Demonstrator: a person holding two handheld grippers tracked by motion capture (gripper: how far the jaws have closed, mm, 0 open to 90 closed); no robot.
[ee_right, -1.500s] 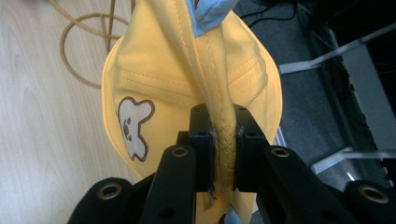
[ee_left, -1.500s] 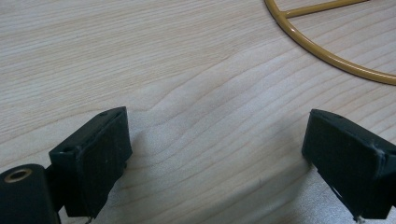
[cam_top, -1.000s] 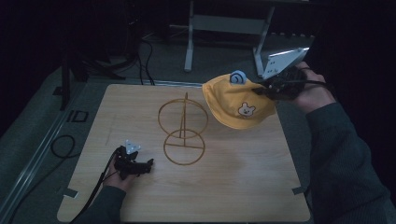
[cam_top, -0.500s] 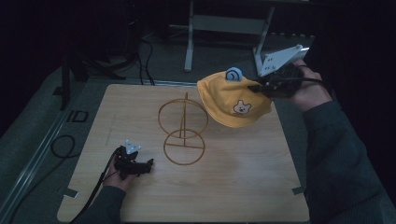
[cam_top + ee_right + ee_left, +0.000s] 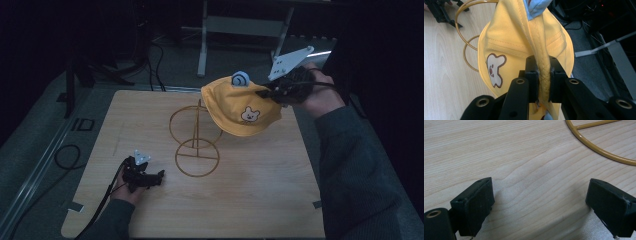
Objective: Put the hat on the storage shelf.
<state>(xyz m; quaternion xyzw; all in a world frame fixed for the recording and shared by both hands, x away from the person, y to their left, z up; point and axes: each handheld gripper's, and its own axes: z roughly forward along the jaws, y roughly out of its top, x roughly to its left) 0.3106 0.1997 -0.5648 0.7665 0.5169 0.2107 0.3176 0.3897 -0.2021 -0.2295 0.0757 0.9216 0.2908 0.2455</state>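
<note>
**Op:** Since a second ago my right gripper [image 5: 272,93] has carried the hat [image 5: 240,107] a little toward the stand [image 5: 196,137]; its crown now hangs beside the upper ring. My left gripper [image 5: 150,178] hasn't shifted, parked low on the table [image 5: 280,200].

**Obs:** What's the grip like?

**Op:** In the right gripper view the jaws are nearly closed, pinching a folded ridge of the hat's brim between the pads. The rest of the hat [image 5: 524,47] hangs out ahead of the jaws, bear patch to one side, blue ear above. Left jaws stand wide apart with nothing between them, bare wood under them, and the stand's base ring [image 5: 599,147] curving ahead of the right-hand jaw.

**Obs:** What worries you?

**Op:** Three things. It's a thin wire stand and the left gripper isn't steadying it, so if the hat drags sideways on the ring, I'd guess the stand slides or tips. Second, I hold only an edge, so the crown sags and may not open over the ring; it could catch on the rim and slump off when I let go. Third, fabric in a narrow pinch can creep out if I swing fast.

**Obs:** So?

**Op:** Go slow, come down from above.
</note>
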